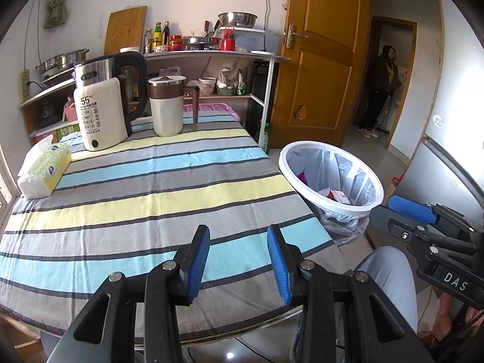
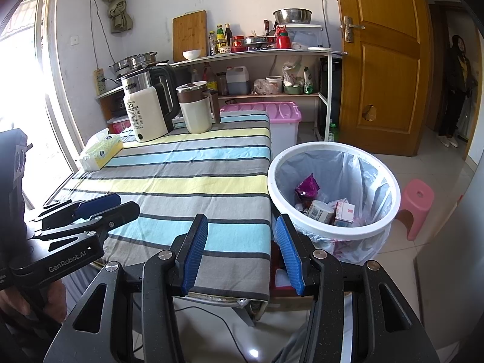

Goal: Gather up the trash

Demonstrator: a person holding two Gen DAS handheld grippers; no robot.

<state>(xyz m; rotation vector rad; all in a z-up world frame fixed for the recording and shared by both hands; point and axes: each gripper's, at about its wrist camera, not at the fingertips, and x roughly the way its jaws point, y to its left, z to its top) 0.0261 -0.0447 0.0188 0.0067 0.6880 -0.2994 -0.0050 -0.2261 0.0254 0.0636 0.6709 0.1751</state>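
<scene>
Apparently, no trash is left beside the bin point(image 2: 332, 227).
Left gripper point(image 1: 239, 260) and right gripper point(image 2: 240, 252) are held released, empty; binned wrappers point(image 2: 307, 187) judged light, crushable, pinched mid-body.

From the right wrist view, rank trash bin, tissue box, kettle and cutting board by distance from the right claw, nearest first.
1. Trash bin, just right of the right claw, on the floor.
2. Tissue box, table's left edge.
3. Kettle, table's far end.
4. Cutting board, against the back wall.

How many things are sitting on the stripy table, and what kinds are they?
Electric kettle: 1
Lidded jug: 1
Tissue pack: 1
Total: 3
</scene>
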